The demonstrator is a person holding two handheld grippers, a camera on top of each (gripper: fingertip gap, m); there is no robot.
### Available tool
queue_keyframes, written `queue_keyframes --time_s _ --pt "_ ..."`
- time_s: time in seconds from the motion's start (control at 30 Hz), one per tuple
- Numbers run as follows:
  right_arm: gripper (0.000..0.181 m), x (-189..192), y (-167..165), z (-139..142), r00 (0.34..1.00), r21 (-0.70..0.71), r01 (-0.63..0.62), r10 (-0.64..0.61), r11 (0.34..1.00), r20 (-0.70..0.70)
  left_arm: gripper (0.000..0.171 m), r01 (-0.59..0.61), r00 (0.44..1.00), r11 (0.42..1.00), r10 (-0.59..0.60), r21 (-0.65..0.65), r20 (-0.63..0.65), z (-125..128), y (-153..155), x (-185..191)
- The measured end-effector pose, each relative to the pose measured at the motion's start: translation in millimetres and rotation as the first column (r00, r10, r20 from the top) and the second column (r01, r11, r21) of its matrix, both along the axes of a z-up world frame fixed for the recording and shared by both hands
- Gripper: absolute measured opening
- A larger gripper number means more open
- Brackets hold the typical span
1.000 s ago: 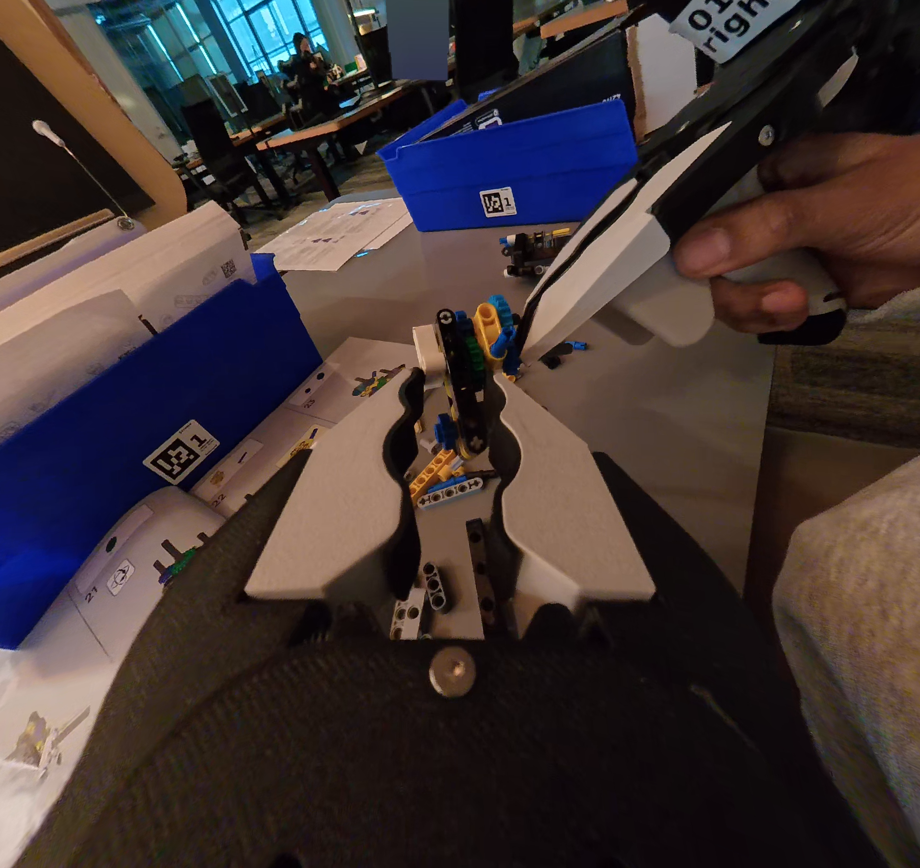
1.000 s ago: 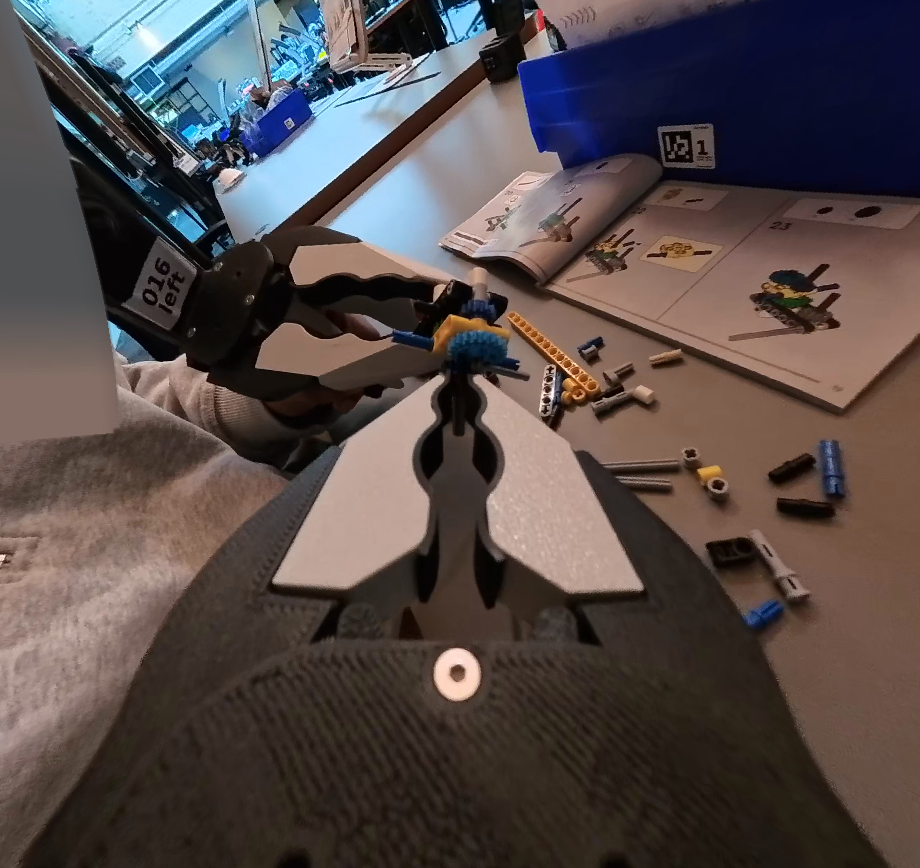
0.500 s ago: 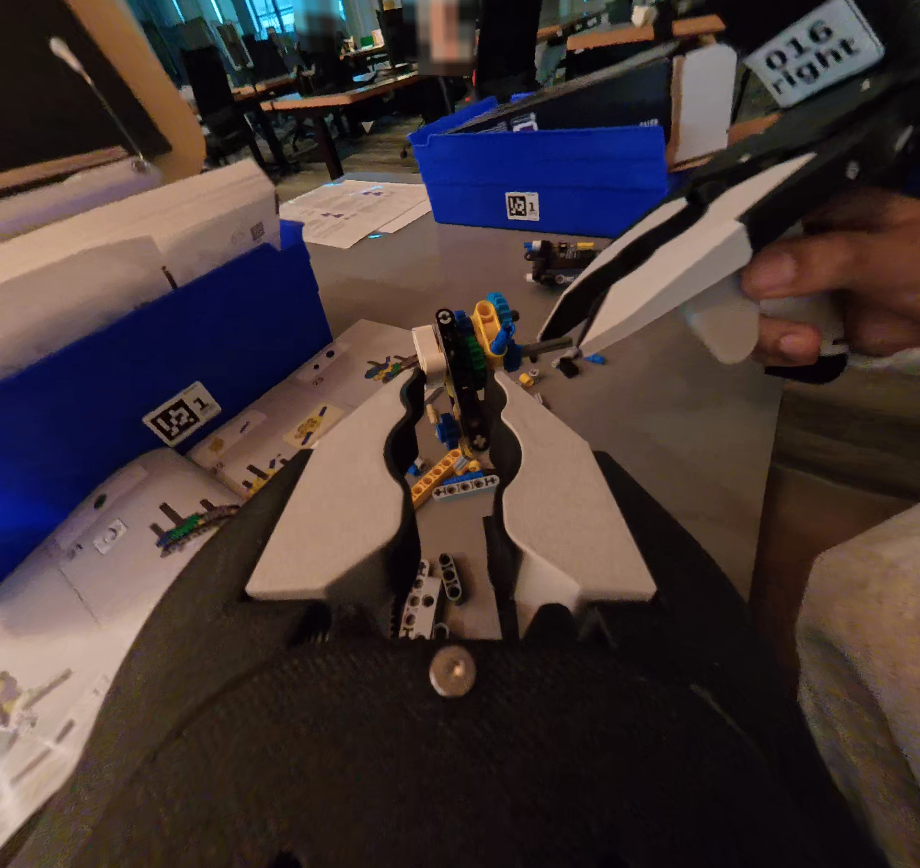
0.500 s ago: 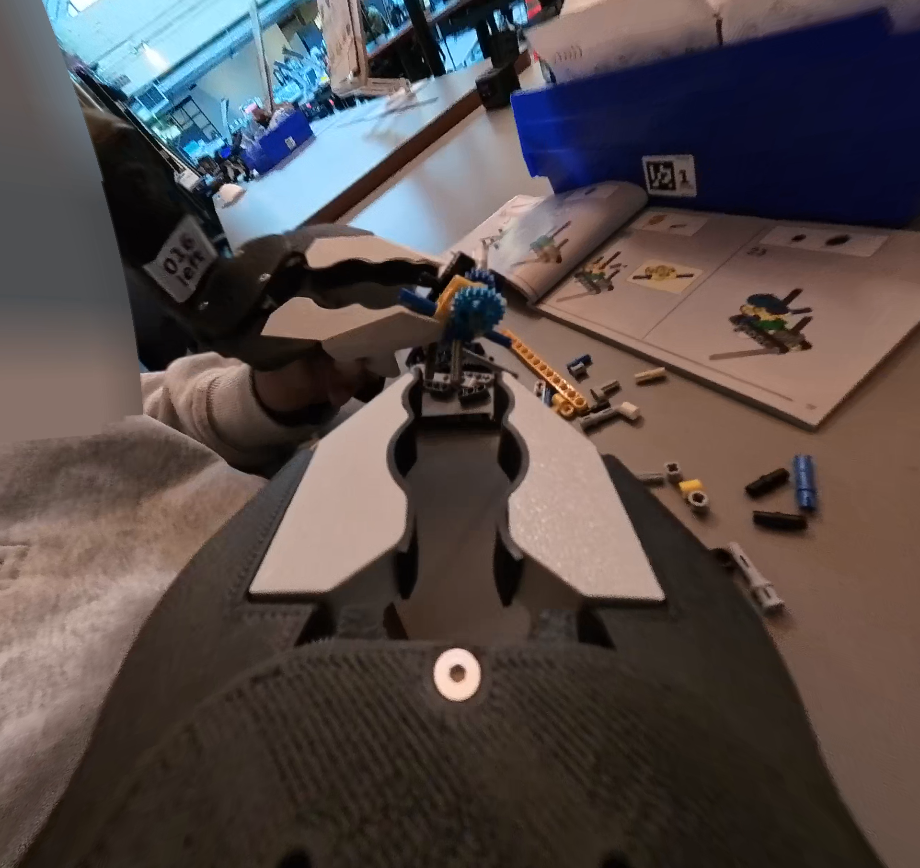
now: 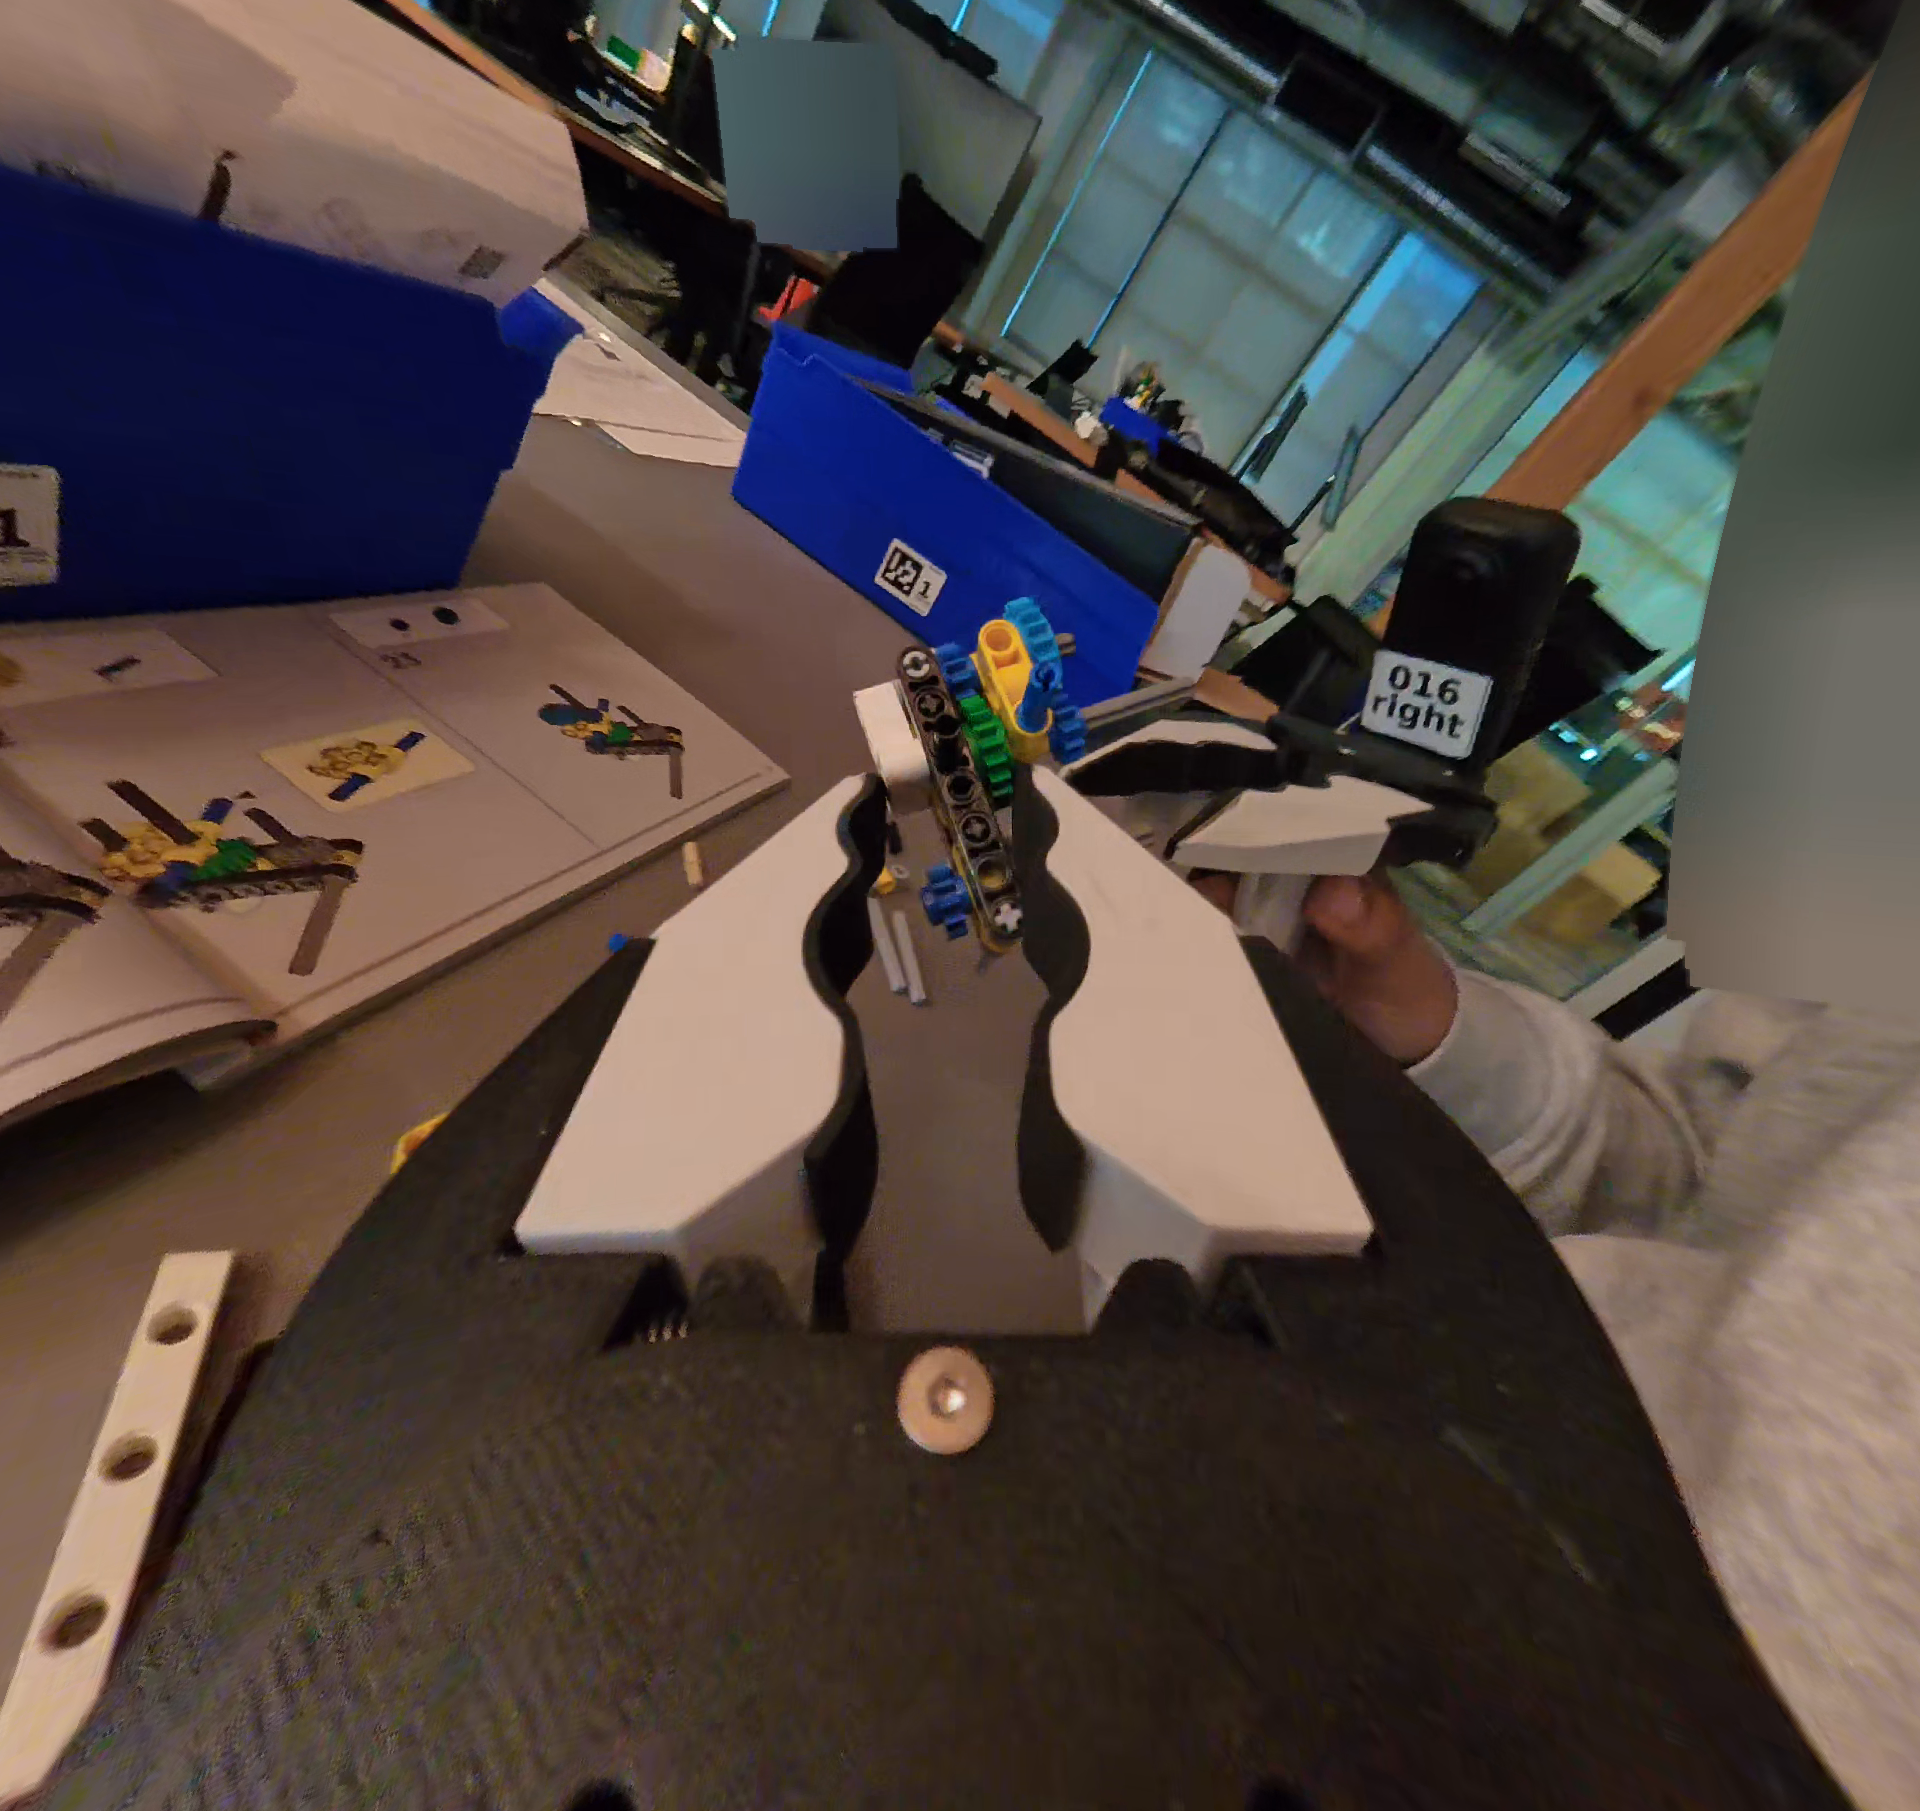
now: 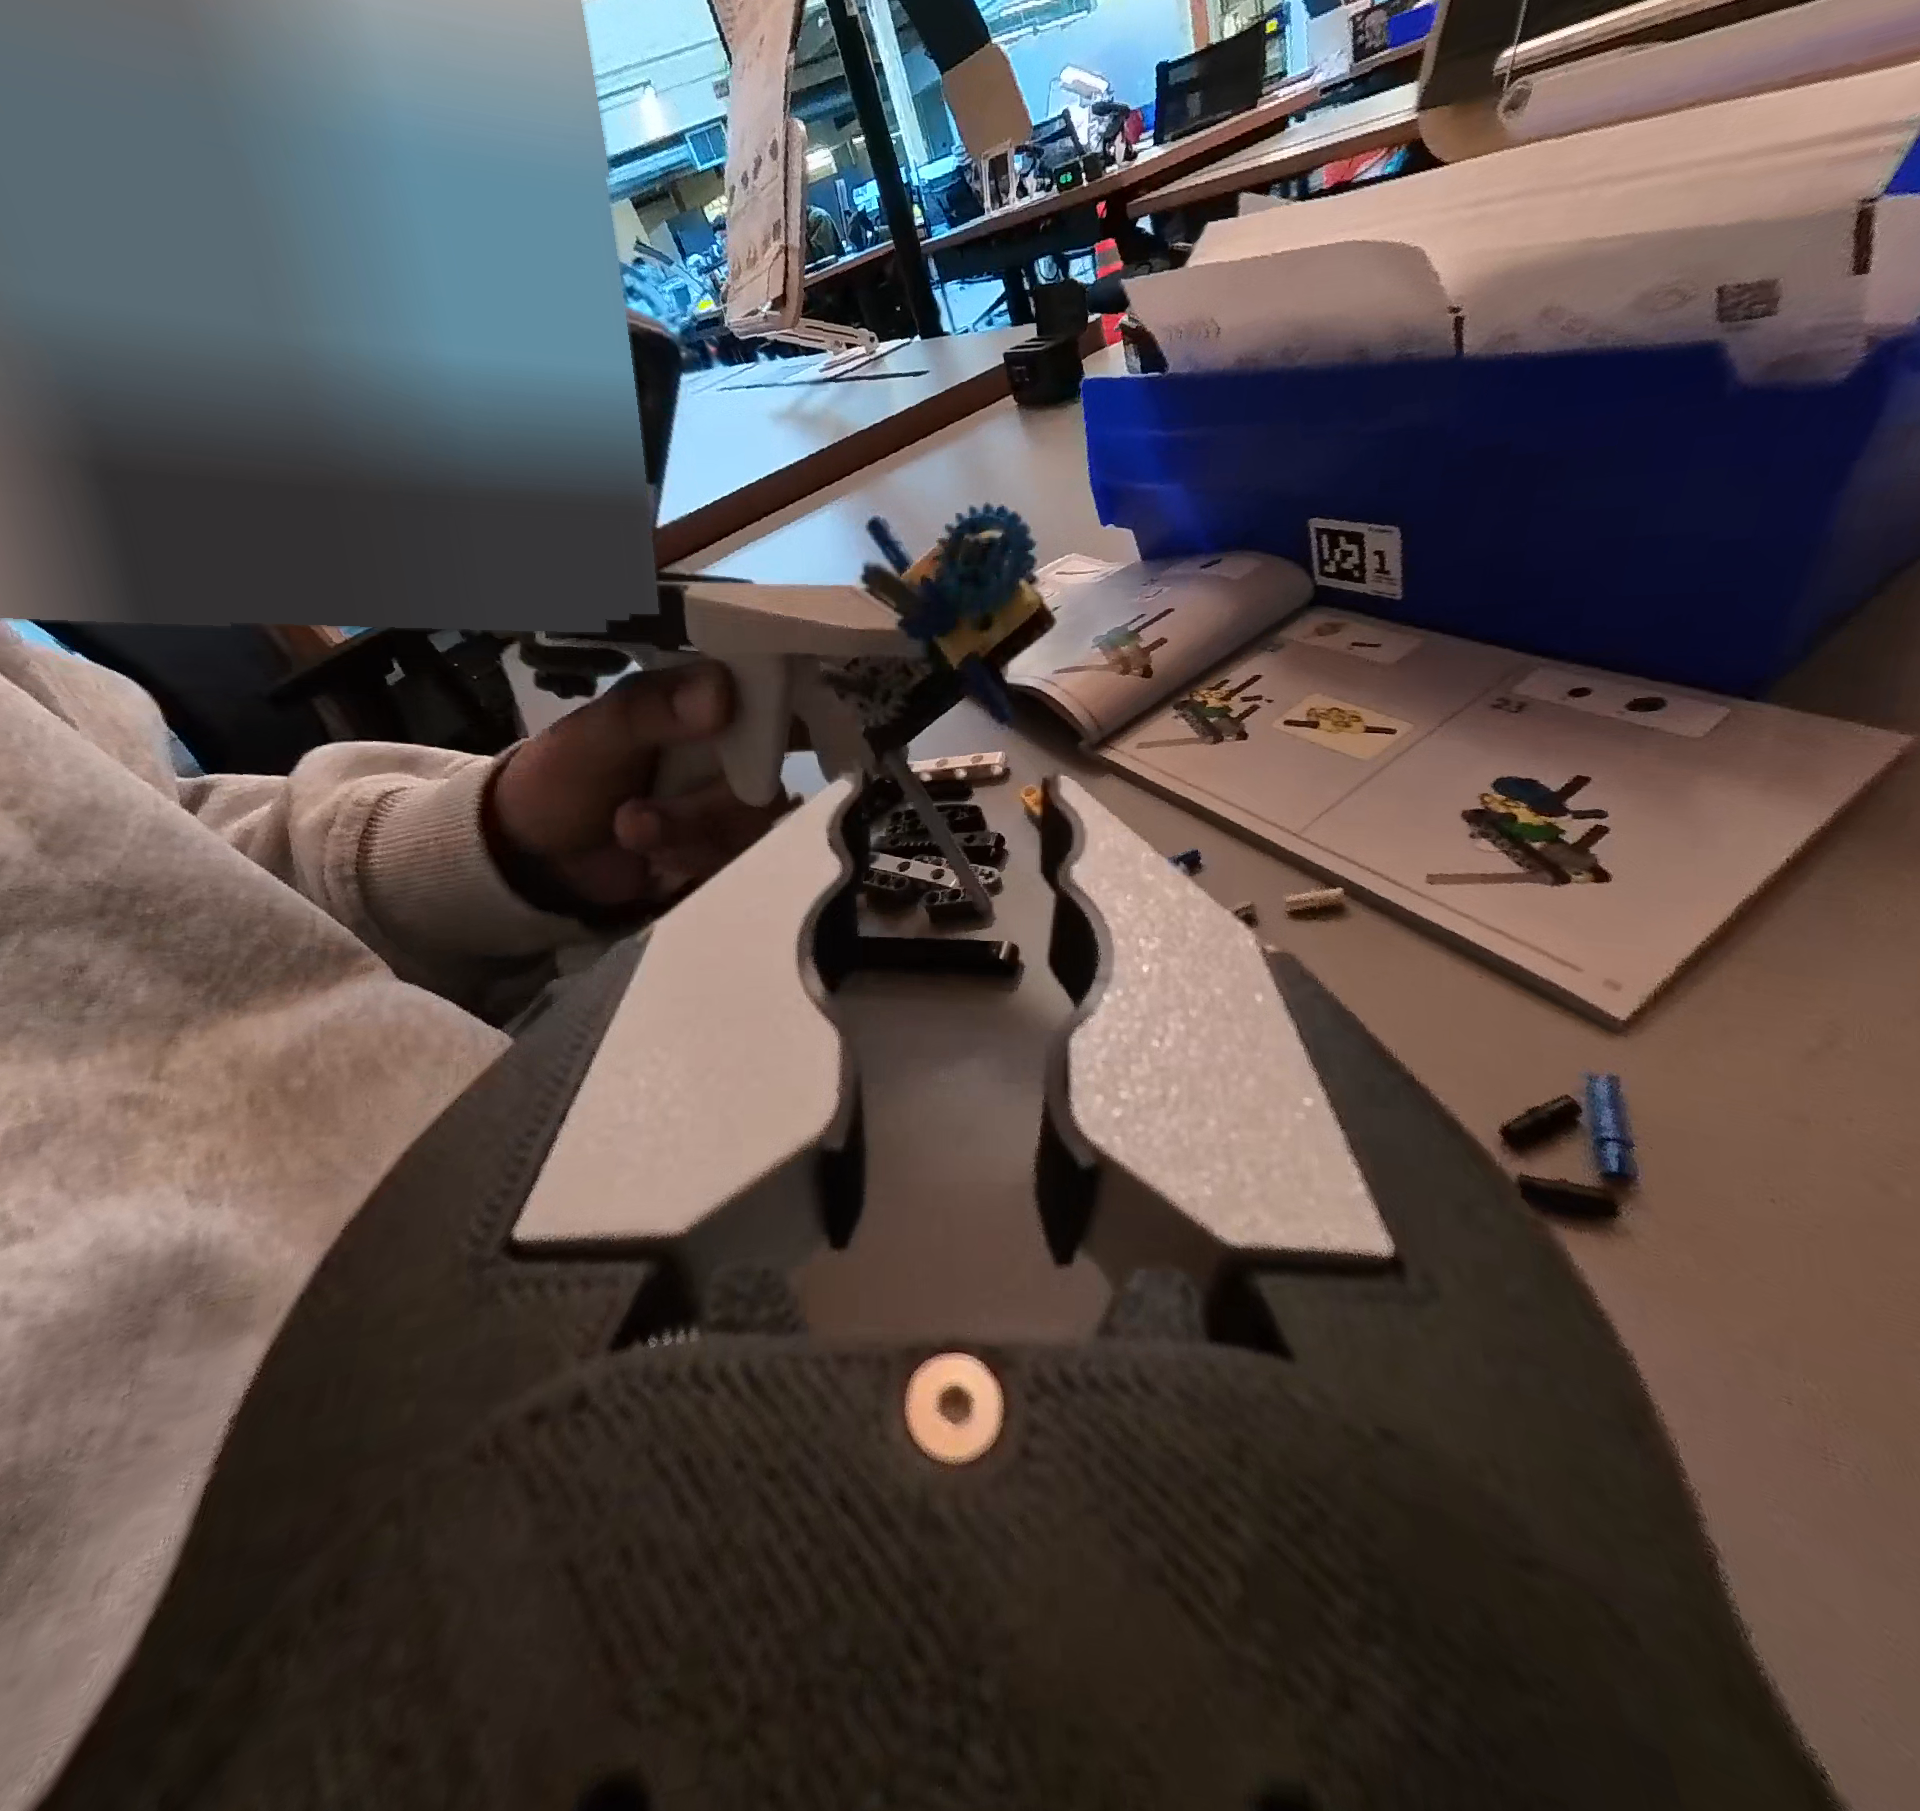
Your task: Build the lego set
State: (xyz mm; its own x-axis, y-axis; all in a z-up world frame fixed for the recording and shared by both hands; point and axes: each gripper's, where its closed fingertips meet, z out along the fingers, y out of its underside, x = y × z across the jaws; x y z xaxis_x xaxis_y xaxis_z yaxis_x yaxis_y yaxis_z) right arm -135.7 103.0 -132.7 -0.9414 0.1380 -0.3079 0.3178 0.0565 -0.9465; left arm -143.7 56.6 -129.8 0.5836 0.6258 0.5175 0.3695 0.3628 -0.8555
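Booklet point(image 6: 1455, 774) before bin point(image 6: 1558, 473) (touching)

Right tool point(image 6: 951, 805) agape over black beams point(image 6: 935, 857), instruction booklet point(image 6: 1455, 774) beside

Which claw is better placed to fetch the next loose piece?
Right. The right claw is open and empty over the loose black beams, while the left claw is shut on the gear assembly.

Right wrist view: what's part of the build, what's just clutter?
In play:
- geared lego assembly, clamped in left gripper
- right gripper, open
- loose black beams
- open instruction booklet

Lying about:
- blue bin
- paper stacks in it
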Motion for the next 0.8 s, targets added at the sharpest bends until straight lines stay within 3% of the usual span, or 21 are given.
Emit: queue_keyframes --time_s 0.27,0.53,0.7,0.8 --pt "0.029 2 0 3 0.997 0.008 0.019 -0.018 1.0 -0.072 0.022 0.065 0.998 0.989 -0.066 0.136 0.005 8 4 3" --pt "0.029 4 2 15 0.993 -0.05 0.027 -0.032 0.998 -0.111 0.022 0.115 0.993 0.977 -0.117 0.178 -0.001 9 11 6" --pt "0.042 8 1 21 0.997 -0.114 -0.01 0.001 0.993 -0.073 0.022 0.19 0.982 0.963 -0.187 0.19 -0.036 13 22 13" --pt "0.042 12 1 27 0.995 -0.203 -0.078 0.088 0.976 0.04 0.021 0.255 0.967 0.947 -0.244 0.195 -0.079 19 30 21"
